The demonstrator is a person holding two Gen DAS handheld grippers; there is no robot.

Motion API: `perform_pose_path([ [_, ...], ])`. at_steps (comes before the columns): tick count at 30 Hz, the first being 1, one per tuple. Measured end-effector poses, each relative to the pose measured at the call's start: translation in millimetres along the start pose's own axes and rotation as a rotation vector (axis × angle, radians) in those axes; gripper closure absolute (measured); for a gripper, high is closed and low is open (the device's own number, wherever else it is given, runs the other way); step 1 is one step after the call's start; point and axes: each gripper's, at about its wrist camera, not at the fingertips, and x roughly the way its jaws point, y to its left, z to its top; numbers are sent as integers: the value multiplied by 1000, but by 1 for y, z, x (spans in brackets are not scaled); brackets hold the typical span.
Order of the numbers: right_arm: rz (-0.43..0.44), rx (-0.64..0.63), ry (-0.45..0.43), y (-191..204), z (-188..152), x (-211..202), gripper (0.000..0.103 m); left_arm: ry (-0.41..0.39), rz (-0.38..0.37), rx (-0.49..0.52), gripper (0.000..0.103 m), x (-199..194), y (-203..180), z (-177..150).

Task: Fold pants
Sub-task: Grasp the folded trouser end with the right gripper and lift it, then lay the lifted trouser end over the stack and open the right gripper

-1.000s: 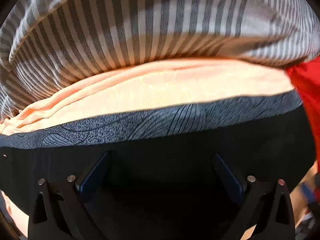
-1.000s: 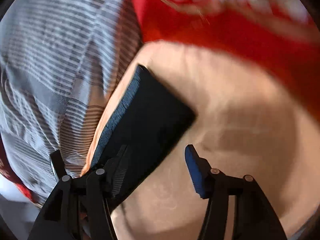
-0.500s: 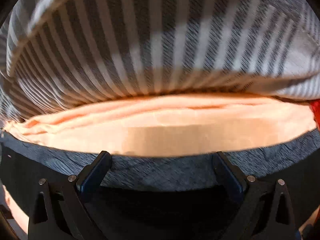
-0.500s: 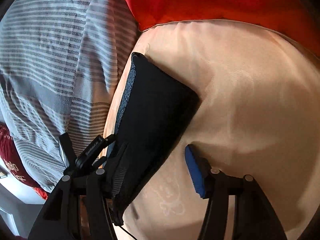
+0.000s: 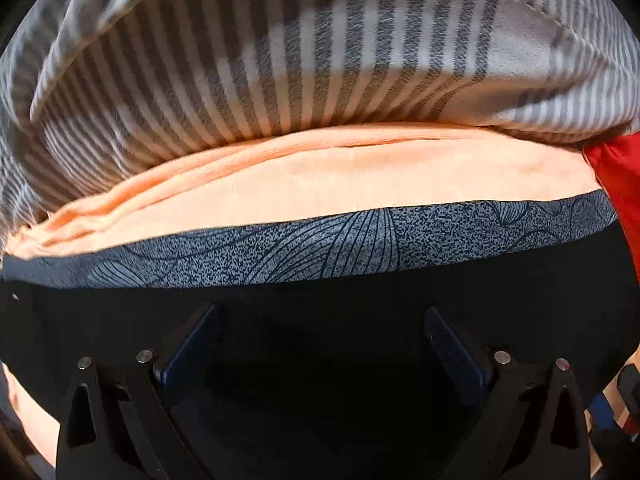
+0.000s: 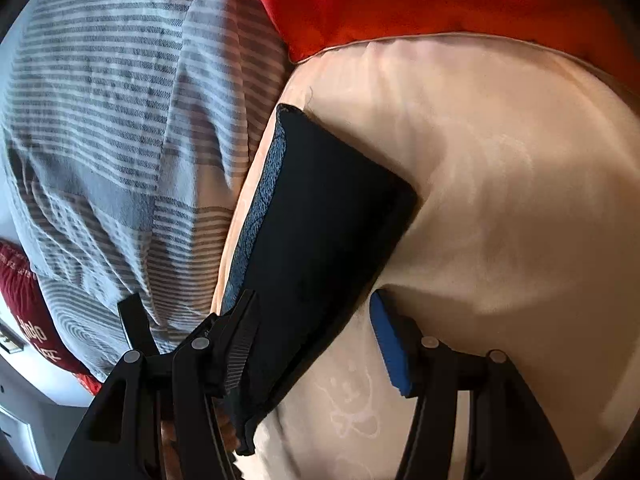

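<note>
Peach bedsheet fills most of the frame, with the black pants already folded into a compact rectangle at centre. Left tongs and right tongs both gape, gripping nothing, so it's probably nearly done.

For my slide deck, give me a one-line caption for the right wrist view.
Folded black pants lie on a peach sheet beside a striped blanket, with the open right tool over them.

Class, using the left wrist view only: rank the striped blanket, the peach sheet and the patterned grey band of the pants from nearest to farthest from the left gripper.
1. Patterned grey band, just beyond the left gripper, edging the black pants.
2. Peach sheet, past the band.
3. Striped blanket, farthest, across the top.
</note>
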Motion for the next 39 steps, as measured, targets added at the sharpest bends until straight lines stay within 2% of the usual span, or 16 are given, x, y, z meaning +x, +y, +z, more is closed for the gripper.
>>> perform_pose_path([
  [5,89,25,-30,5,12,14,40,-16,-6,7,1,3,4,-11],
  [8,136,23,-12,15,20,33,42,-5,-16,4,1,3,15,-8],
  [10,142,36,34,20,23,45,68,-3,-13,-7,1,-3,21,-1],
  [11,119,38,61,22,23,49,90,-22,-4,-19,1,-9,24,6],
  [13,97,2,67,31,23,45,89,-55,15,-49,4,-16,33,11],
  [14,82,-23,67,37,22,43,89,-50,19,-61,19,-17,37,14],
  [16,57,-86,69,52,18,37,89,-14,19,-68,38,-10,44,15],
  [17,54,-111,68,59,16,35,89,5,4,-64,40,-4,47,13],
  [20,24,-224,65,87,7,30,89,-29,7,-39,42,-2,47,11],
  [24,-8,-346,71,119,-7,27,89,-101,28,22,42,2,34,-8],
  [28,-37,-417,63,146,-24,25,89,-100,-12,32,42,0,40,-10],
  [34,-65,-530,57,191,-54,27,89,-44,-168,-22,42,0,106,3],
  [37,-97,-627,58,218,-78,33,89,-39,-201,-70,42,-11,138,1],
  [39,-140,-710,59,236,-98,41,89,-46,-202,-94,42,-19,174,0],
])
